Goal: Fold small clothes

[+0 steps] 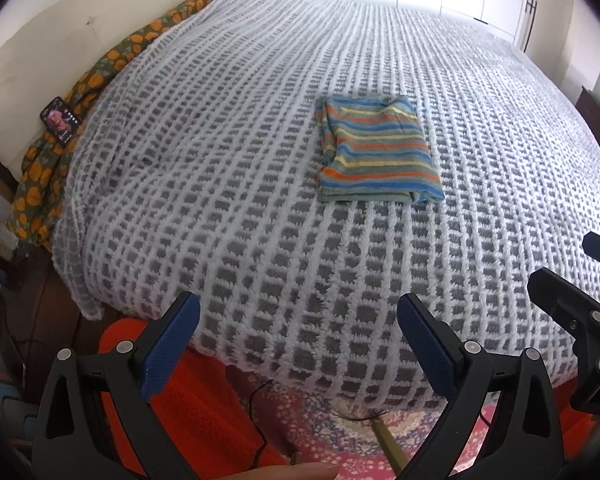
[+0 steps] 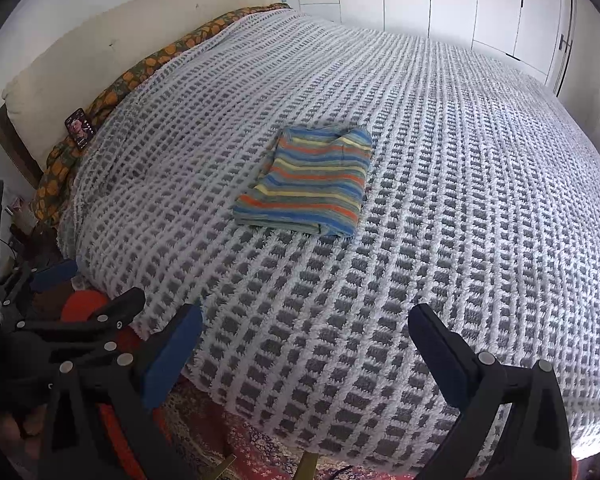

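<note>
A small striped garment [image 1: 376, 152] in blue, orange, yellow and green lies folded into a neat rectangle on the white-and-grey knitted bedspread [image 1: 240, 200]; it also shows in the right wrist view [image 2: 312, 184]. My left gripper [image 1: 298, 316] is open and empty, held back over the bed's near edge, well short of the garment. My right gripper [image 2: 306, 326] is open and empty too, also over the near edge. The right gripper shows at the right edge of the left wrist view [image 1: 572, 300], and the left gripper at the left edge of the right wrist view [image 2: 84, 292].
A phone [image 1: 60, 120] lies at the bed's left side on an orange-patterned green cloth [image 1: 112, 60], against a cream headboard [image 1: 40, 48]. White wardrobe doors [image 2: 460, 4] stand behind the bed. A patterned red rug [image 1: 340, 440] and an orange object [image 1: 204, 400] lie on the floor below.
</note>
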The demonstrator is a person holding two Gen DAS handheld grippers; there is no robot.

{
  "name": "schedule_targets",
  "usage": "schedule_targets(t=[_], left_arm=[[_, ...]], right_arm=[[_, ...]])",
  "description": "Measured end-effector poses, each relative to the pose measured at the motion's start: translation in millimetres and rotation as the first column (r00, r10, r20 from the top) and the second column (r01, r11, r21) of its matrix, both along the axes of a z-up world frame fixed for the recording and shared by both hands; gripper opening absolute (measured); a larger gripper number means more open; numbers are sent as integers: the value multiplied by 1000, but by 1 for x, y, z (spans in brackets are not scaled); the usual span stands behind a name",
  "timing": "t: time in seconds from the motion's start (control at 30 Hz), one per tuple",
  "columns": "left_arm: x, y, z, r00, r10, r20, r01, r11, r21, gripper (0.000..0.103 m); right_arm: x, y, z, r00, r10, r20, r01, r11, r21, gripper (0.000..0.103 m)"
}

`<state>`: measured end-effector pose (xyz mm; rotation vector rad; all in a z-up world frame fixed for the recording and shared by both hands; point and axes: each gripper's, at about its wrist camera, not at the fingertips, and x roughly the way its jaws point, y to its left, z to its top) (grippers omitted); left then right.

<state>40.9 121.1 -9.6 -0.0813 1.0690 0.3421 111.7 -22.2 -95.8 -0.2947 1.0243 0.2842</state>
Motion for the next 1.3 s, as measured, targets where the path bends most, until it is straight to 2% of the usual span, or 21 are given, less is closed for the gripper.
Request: schedule_targets(t=[0.43,0.93,1.3], left_arm=[[3,-2,7,1000,-4,-30,4,1000,-8,99],[3,3,12,999,3,-47,-5,999,-38,99],[4,2,17,999,-5,-54,3,1000,-27,99]], right_arm=[[-3,6,7,1000,9,-28,-11,999,-52,102],[-4,11,13,996,21,-90,-22,1000,-9,102],[-5,13,18,994,21,-105,-22,1000,-6,102]])
